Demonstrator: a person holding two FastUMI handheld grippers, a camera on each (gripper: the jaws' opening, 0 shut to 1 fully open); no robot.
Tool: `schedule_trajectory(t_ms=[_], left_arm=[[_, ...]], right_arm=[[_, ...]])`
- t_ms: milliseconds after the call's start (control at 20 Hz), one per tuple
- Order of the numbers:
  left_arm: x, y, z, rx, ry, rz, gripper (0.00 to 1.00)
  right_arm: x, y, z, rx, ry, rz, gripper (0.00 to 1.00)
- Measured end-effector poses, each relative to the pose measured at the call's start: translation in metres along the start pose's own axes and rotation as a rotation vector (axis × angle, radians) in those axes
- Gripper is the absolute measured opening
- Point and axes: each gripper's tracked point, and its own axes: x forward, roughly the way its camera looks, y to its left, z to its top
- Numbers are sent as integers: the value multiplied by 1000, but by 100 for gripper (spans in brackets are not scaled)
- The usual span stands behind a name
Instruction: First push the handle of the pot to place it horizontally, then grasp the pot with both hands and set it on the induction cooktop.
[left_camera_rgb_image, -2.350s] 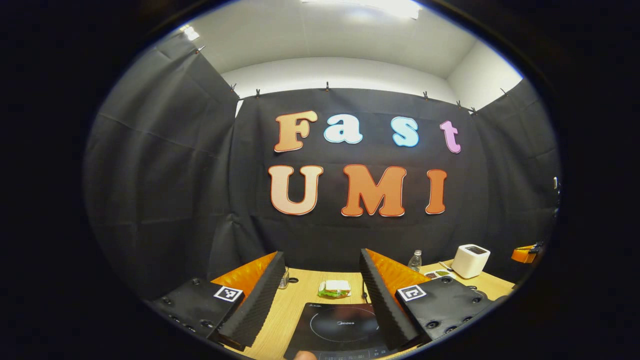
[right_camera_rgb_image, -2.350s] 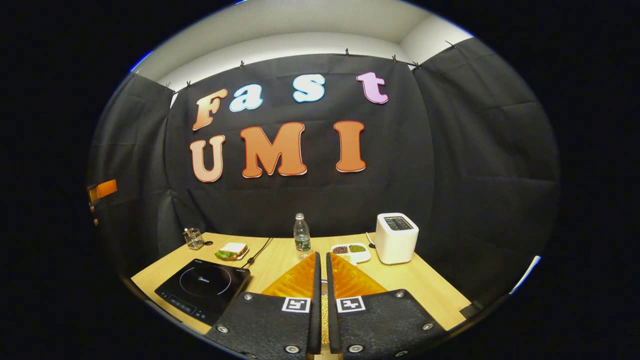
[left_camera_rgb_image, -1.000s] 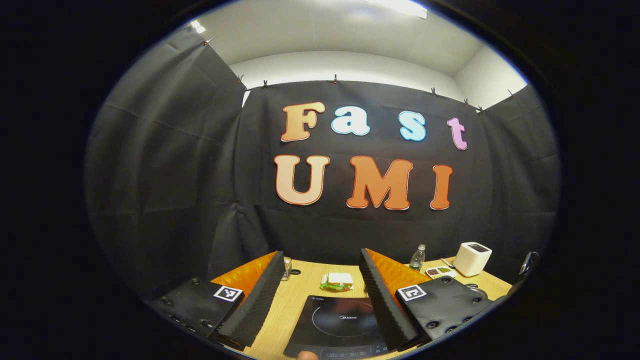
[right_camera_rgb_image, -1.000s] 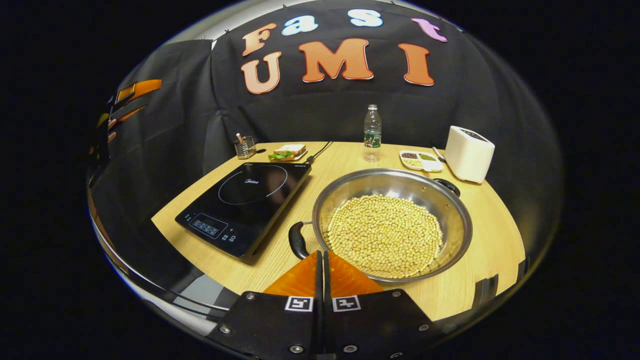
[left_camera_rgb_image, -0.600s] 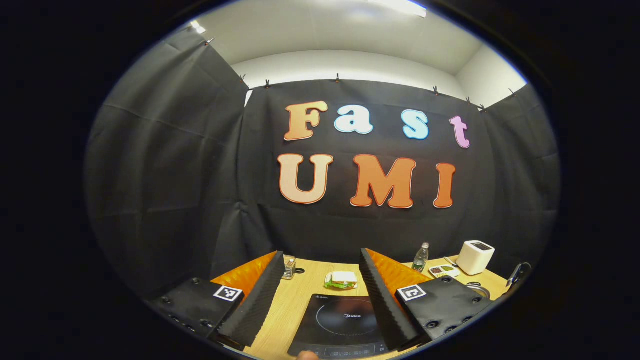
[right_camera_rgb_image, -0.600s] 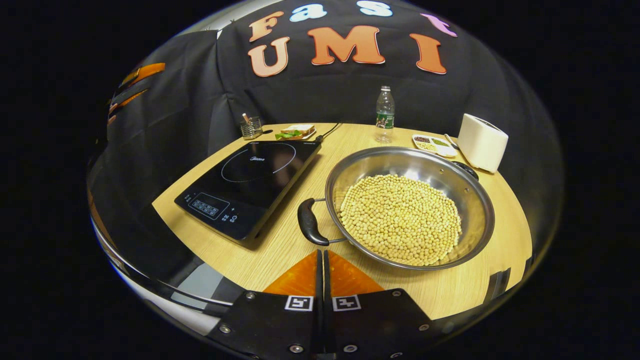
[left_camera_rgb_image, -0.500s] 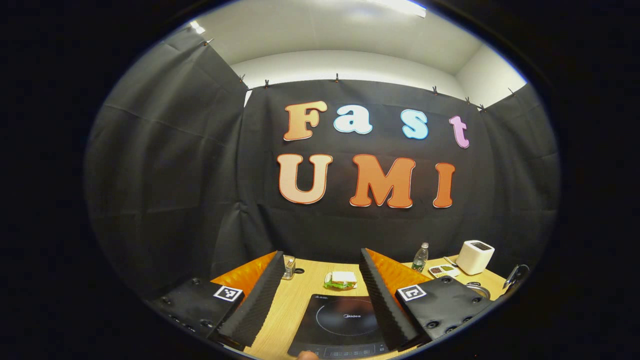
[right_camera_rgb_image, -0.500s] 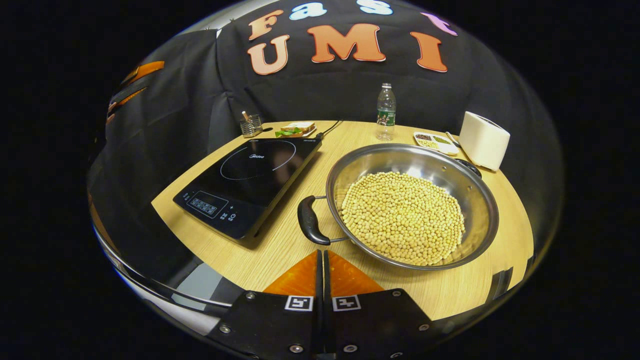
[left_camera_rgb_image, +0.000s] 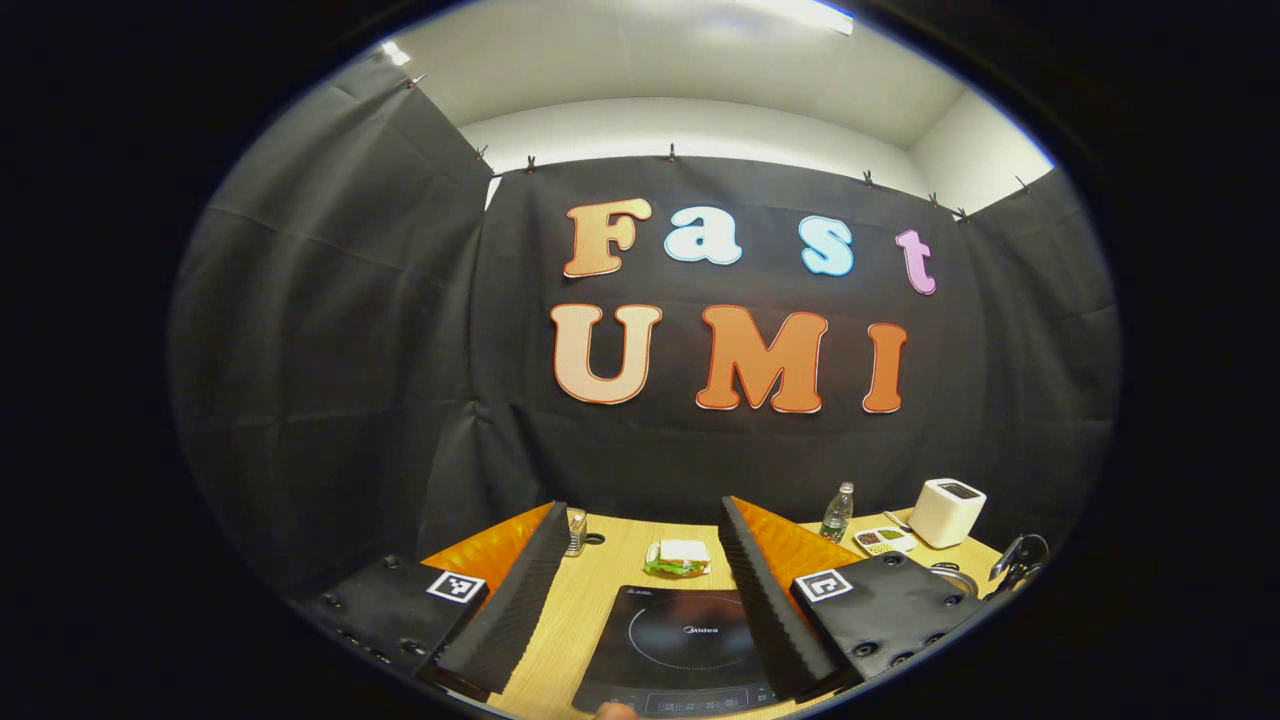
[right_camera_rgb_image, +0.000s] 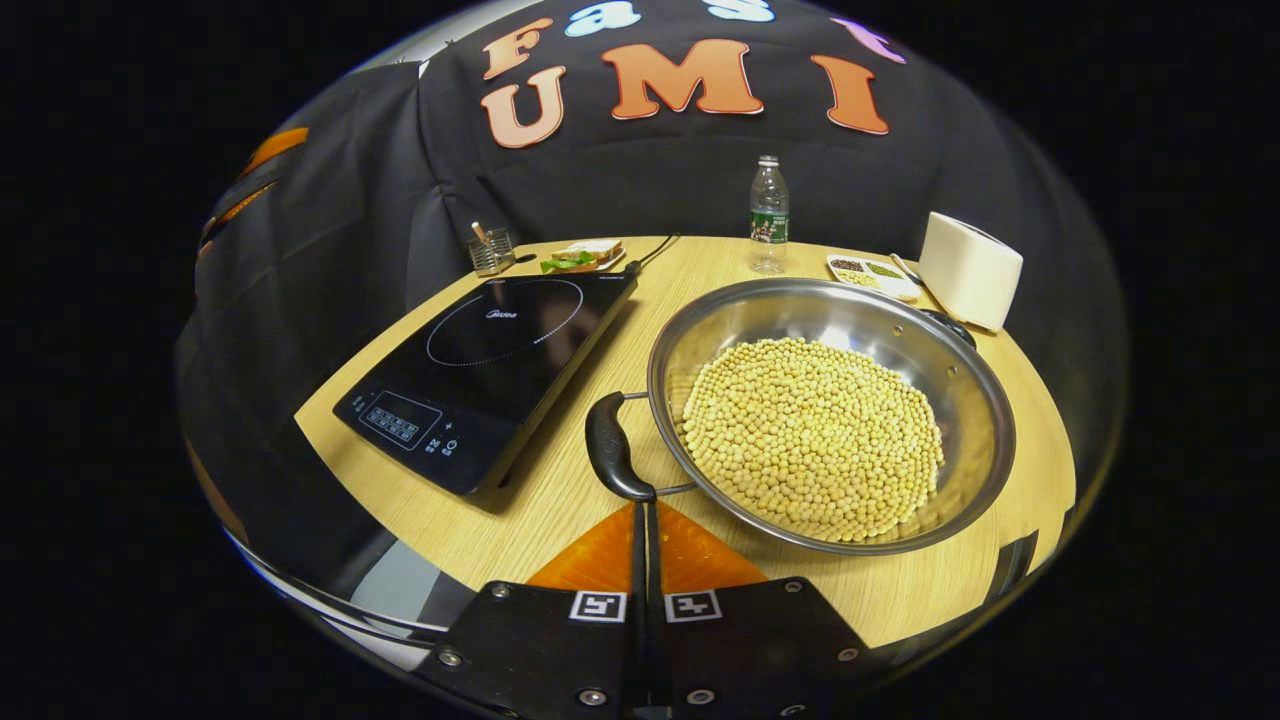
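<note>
In the right gripper view, the right gripper (right_camera_rgb_image: 645, 515), fingers closed together and empty, sits bottom centre, its tips at the near handle (right_camera_rgb_image: 610, 447) of the pot (right_camera_rgb_image: 830, 410) at frame centre. The induction cooktop (right_camera_rgb_image: 495, 365) lies centre-left. In the left gripper view, the left gripper (left_camera_rgb_image: 640, 565) is spread wide, level, at the bottom.

Wooden table (right_camera_rgb_image: 560, 500), induction cooktop (right_camera_rgb_image: 490, 370), pot (right_camera_rgb_image: 830, 410) of beans, water bottle (right_camera_rgb_image: 768, 215), toaster (right_camera_rgb_image: 968, 270), sandwich (right_camera_rgb_image: 582, 256)

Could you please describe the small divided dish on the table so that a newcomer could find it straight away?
Start at the big steel pot of pale beans, then look past its far rim to the white toaster. The divided dish lies flat between that toaster and the water bottle. It alone is a low white tray with separate dark, green and pale fillings.
</note>
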Motion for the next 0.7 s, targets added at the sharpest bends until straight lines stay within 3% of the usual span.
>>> schedule_trajectory(t_ms=[700], left_arm=[[-1,16,-2,15,-5,21,97]], right_arm=[[22,16,19,48,-19,2,0]])
